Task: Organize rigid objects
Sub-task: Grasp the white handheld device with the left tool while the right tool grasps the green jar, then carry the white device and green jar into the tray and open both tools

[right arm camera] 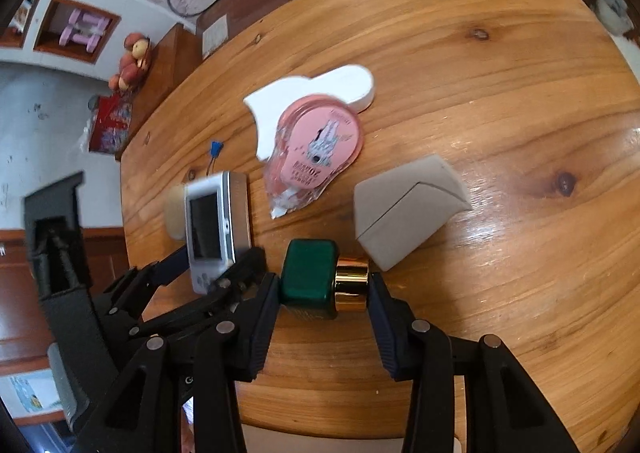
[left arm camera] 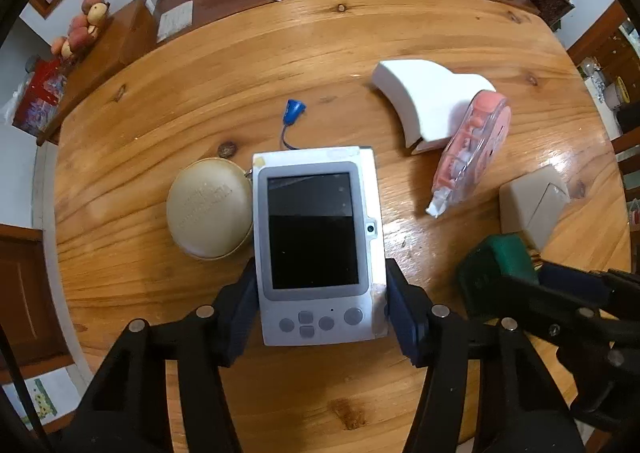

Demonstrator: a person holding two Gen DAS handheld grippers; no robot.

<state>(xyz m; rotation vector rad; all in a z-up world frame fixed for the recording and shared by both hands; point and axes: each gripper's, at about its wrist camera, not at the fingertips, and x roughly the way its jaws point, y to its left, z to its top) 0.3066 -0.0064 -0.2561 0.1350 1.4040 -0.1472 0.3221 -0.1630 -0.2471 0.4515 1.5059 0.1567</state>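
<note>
Gadget (left arm camera: 316, 241), white with a dark screen, sits squeezed between the left fingers (left arm camera: 240, 313) over the counter (left arm camera: 360, 33). It hides part of a tan round case (left arm camera: 208, 209). Right fingers (right arm camera: 262, 317) squeeze a green bottle (right arm camera: 308, 277) with a gold cap (right arm camera: 352, 284); its label is hidden.

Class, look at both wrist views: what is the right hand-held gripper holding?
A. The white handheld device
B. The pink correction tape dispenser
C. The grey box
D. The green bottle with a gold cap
D: the right hand-held gripper is shut on the green bottle with a gold cap, end to end between its fingers.
</note>
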